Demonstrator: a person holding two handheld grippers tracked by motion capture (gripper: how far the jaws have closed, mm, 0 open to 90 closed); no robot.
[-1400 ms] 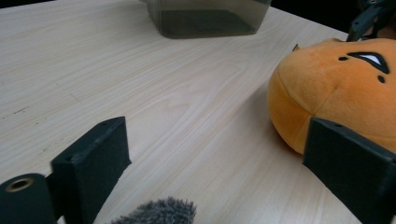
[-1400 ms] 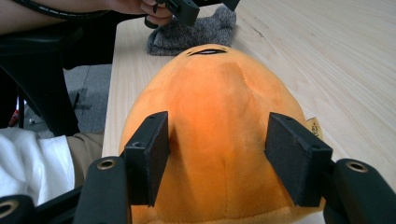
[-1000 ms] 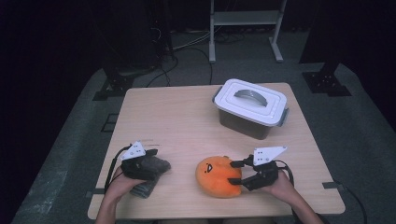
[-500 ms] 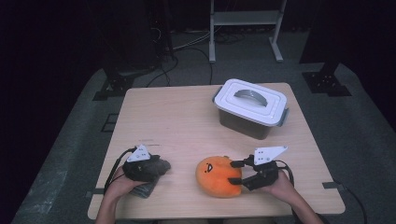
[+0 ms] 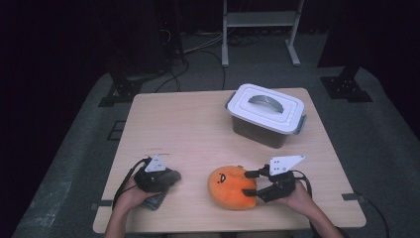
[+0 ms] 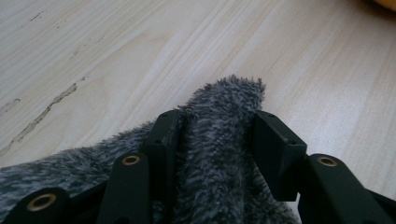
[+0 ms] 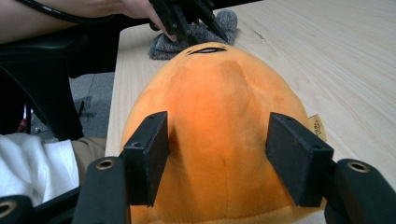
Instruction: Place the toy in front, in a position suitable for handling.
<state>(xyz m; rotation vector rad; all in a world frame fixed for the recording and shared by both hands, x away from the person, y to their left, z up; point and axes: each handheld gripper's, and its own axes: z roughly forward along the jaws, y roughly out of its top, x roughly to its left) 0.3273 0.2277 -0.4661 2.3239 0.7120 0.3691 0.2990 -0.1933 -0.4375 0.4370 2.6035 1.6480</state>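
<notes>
Right tongs (image 5: 253,184) are pressed in on the orange plush toy (image 5: 232,187), one jaw on each flank, and the right gripper view shows the pads denting the fabric, so that is a firm squeeze on the plush toy (image 7: 219,135). The toy sits on the wooden surface (image 5: 198,129), near its front edge. Just left of the toy, the left tongs (image 5: 166,178) are clamped on a grey fuzzy cloth (image 5: 157,187); in the left gripper view a ridge of that cloth (image 6: 219,154) stands pinched between the two black jaws, the rest flat on the surface. Well behind the toy, toward the far right corner, stands a lidded white box (image 5: 266,115) with a handle on top.
</notes>
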